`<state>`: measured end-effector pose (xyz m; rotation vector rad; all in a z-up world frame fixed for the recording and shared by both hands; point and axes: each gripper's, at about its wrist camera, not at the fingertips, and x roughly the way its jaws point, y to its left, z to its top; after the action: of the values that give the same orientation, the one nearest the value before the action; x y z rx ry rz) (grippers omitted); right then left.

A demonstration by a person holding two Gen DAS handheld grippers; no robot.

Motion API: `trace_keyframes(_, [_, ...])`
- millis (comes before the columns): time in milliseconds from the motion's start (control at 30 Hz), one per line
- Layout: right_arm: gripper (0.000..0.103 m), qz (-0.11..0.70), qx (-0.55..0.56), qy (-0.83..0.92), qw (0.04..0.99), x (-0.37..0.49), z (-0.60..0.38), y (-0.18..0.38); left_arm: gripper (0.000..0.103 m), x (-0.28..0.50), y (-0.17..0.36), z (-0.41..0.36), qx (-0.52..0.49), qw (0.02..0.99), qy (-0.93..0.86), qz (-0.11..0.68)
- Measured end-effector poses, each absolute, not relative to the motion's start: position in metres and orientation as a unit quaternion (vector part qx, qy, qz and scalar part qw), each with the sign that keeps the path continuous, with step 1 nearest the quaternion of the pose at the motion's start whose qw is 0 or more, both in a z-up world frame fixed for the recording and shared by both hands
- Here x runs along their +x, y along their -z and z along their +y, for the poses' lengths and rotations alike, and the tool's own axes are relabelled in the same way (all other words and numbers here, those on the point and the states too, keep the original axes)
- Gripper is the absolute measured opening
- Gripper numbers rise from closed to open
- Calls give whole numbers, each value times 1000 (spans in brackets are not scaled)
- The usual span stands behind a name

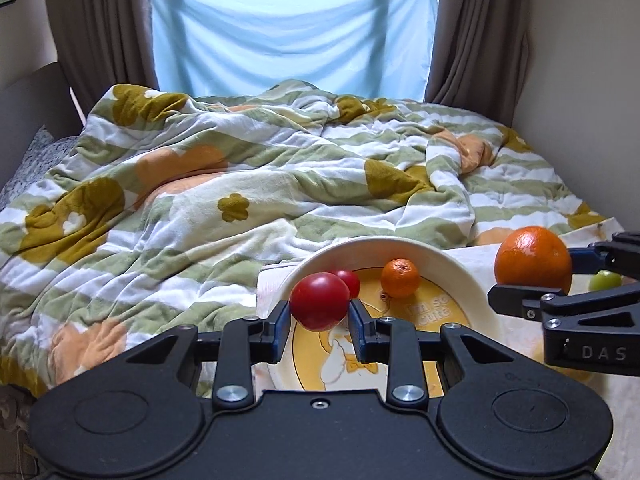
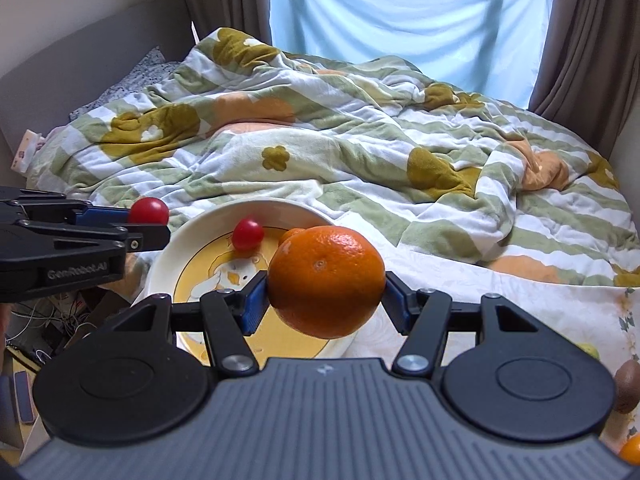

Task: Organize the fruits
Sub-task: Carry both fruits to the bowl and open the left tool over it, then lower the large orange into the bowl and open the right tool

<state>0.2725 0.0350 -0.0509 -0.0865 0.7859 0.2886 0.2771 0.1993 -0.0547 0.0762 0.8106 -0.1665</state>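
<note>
My left gripper point(image 1: 319, 312) is shut on a red tomato point(image 1: 319, 300) and holds it above the near left part of a cream bowl point(image 1: 452, 268) with a yellow duck picture. The bowl holds a small red tomato point(image 1: 349, 282) and a small mandarin point(image 1: 400, 278). My right gripper point(image 2: 326, 292) is shut on a large orange point(image 2: 326, 280) just right of and above the bowl point(image 2: 176, 248). The orange point(image 1: 534, 260) and right gripper point(image 1: 532, 280) show at the right of the left wrist view. The left gripper point(image 2: 150, 220) with its tomato point(image 2: 149, 211) shows at the left of the right wrist view.
A green fruit point(image 1: 605, 280) lies behind the right gripper. A kiwi point(image 2: 628, 384), a green fruit point(image 2: 590, 350) and an orange fruit point(image 2: 632, 450) lie at the right edge. A rumpled flowered quilt point(image 1: 240, 184) covers the bed behind. Curtains and a blue sheet hang at the window.
</note>
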Motion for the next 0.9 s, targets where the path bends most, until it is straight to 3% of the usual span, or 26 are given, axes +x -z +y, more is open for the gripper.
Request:
trace_keyframes(400, [75,405,-33,-116,906,303,44,71,36,303,89,197,82,900,96,417])
trace_keyframes(467, [75,407,-32,-113,906,305,44,73,51,303,87,199,79,901,99,414])
trace_keyframes(533, [75,409,-31,-111,905,307,44,73,94,299,82,200,75,908,98,400])
trace_keyframes(567, [75,408,-30,-110,906,308,44,73,98,296,78,202,73,913,96,389])
trace_keyframes(900, [75,412,-36,-121,903,312,50,76,100,271,69,216,76,912,84,395])
